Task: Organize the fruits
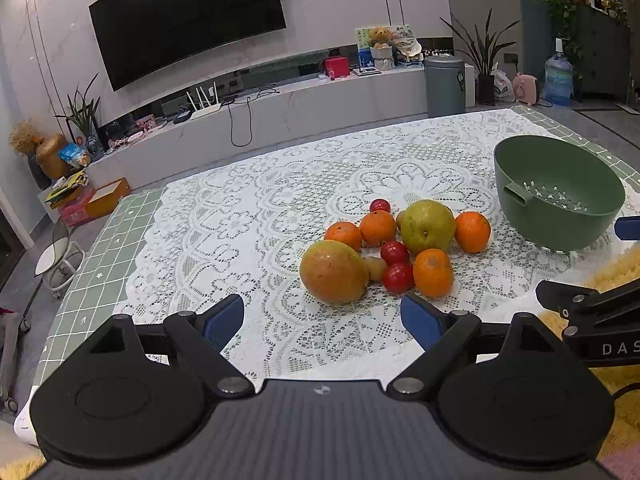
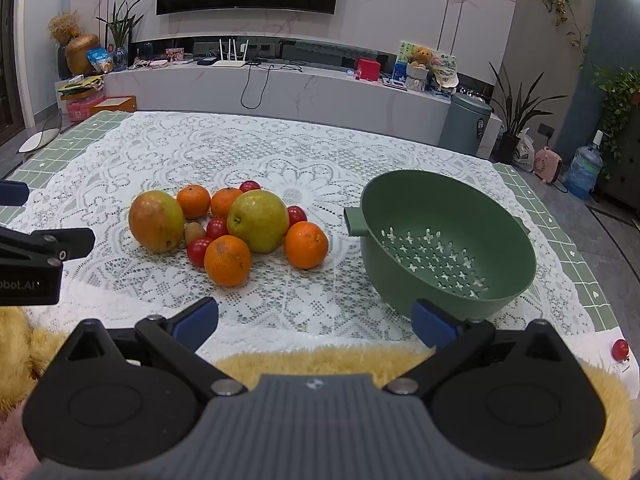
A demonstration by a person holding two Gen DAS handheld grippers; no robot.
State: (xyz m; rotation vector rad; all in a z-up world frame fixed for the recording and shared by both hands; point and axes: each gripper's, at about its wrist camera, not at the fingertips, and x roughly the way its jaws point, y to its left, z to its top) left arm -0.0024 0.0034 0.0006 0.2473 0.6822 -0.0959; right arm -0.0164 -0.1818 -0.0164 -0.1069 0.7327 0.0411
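A pile of fruit lies on the lace cloth: a mango [image 1: 334,272] [image 2: 156,221], a green pear [image 1: 427,226] [image 2: 258,220], several oranges [image 1: 433,273] [image 2: 227,261], several red cherry tomatoes [image 1: 397,278] [image 2: 199,251] and a small kiwi [image 2: 194,233]. An empty green colander [image 1: 558,192] [image 2: 446,240] stands to the right of the pile. My left gripper [image 1: 322,322] is open just in front of the mango. My right gripper [image 2: 316,322] is open near the table's front edge, between the pile and the colander. Each gripper also shows at the other view's edge.
One stray cherry tomato [image 2: 620,350] lies at the table's front right corner. A yellow fluffy fabric [image 2: 320,360] covers the front edge. The table [image 1: 100,256] has a green checked cover under white lace. Behind it are a TV bench, a grey bin [image 1: 444,86] and plants.
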